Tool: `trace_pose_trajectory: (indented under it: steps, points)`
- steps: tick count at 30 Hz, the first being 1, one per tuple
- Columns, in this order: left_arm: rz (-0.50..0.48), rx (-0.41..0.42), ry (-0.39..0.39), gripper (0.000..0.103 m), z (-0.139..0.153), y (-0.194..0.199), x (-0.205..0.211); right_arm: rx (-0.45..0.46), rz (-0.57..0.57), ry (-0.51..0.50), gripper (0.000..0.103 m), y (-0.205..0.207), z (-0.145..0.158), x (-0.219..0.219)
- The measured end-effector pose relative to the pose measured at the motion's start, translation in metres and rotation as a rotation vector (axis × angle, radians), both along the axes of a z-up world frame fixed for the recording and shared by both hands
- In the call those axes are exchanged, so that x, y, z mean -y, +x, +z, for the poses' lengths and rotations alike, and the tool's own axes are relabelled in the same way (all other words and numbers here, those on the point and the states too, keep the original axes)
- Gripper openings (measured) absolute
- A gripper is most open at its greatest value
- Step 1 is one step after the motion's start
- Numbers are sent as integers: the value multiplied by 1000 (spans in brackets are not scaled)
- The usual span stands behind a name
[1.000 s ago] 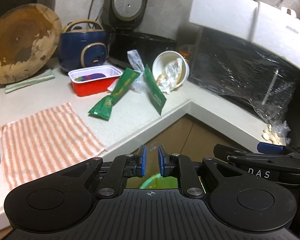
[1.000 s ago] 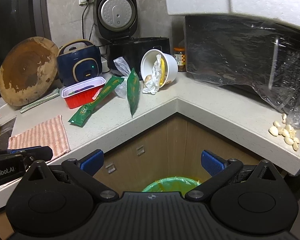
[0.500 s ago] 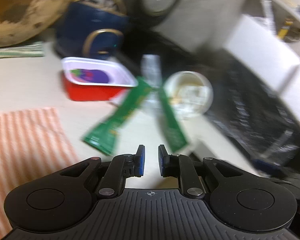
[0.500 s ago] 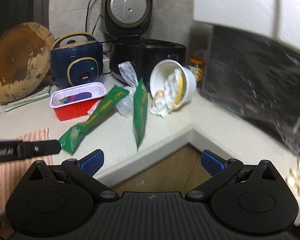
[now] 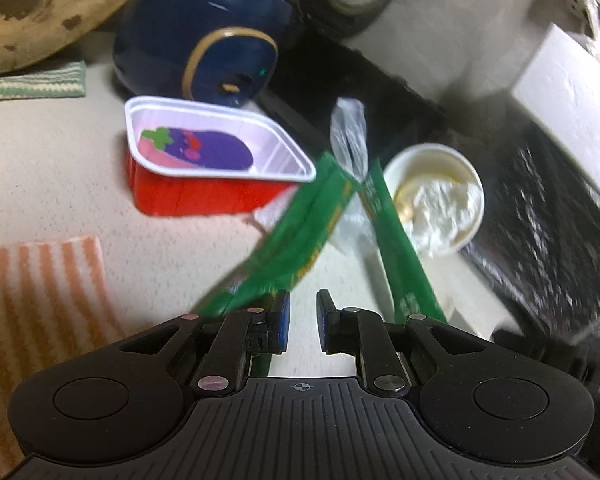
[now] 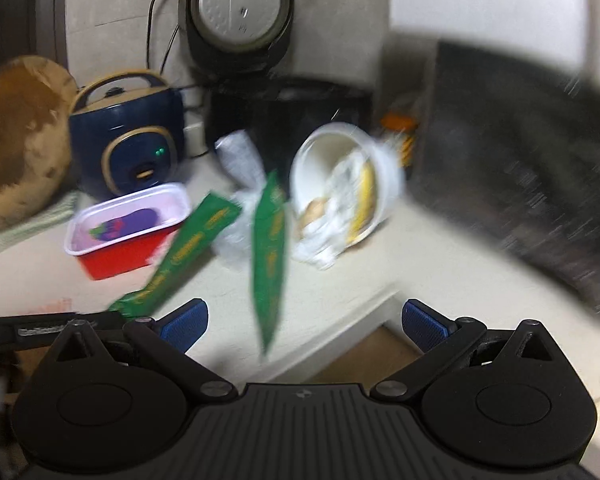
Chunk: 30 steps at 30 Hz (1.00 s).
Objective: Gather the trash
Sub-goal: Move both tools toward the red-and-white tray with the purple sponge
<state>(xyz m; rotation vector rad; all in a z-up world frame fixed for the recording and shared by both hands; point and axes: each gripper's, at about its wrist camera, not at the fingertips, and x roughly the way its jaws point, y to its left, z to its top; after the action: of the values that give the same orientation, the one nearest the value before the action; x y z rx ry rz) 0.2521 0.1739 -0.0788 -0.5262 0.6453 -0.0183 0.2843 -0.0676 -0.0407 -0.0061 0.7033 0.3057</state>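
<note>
both grippers closer to the corner trash

since a second ago you've moved in over the counter (image 5: 60, 168). your left gripper (image 5: 302, 326) is narrow and empty, just above the nearer green wrapper (image 5: 296, 240); your right gripper (image 6: 304, 322) is wide and empty. wrappers, plastic bag (image 5: 350, 136) and tipped cup (image 5: 440, 196) crowd the inner corner. risk: narrow jaws could skid the wrapper off the front edge.

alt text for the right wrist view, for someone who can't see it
The right gripper, jaws wide open and empty, points at trash on a countertop: two green wrappers, a tipped white cup and a red tray. The picture is motion-blurred.
</note>
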Motion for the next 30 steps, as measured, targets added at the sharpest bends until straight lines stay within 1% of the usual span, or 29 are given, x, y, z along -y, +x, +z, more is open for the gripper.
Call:
trace_pose_trajectory:
  steps: [2,4,6,7,8,10,12,13,16,19,21,23,26,28,30]
  points:
    - [35,12,6,17,2,6,3,-44,60,18,103,8,-11,4]
    - [69,8,18,17,7,11,7,-49,117,11,103,11,-18,7]
    - [77,16,9,17,15,14,7,-36,137,-9,103,13,-19,12]
    - [78,25,20,17,19,16,5,-14,145,-23,103,14,-18,14]
    - [94,30,48,17,25,18,2,17,151,-39,103,16,-18,17]
    - [175,32,91,17,33,19,-9,73,127,-84,103,23,-16,19]
    - [282,44,105,17,39,18,-26,90,109,-112,103,31,-16,22]
    - [346,48,105,17,40,18,-37,94,109,-109,103,34,-17,25]
    - [483,37,97,17,36,25,-66,74,111,-89,103,43,-19,32]
    - [539,12,83,17,25,40,-88,45,115,-78,103,46,-25,36]
    - [533,21,83,17,18,48,-93,36,108,-84,103,45,-29,35]
    - [524,-12,107,19,9,55,-91,30,91,-101,103,45,-31,35]
    - [484,-11,124,21,6,56,-85,28,69,-109,103,45,-31,36]
    - [396,-44,104,21,4,57,-81,29,57,-95,103,45,-29,35]
    - [307,-62,90,26,0,55,-73,19,56,-72,103,47,-28,32]
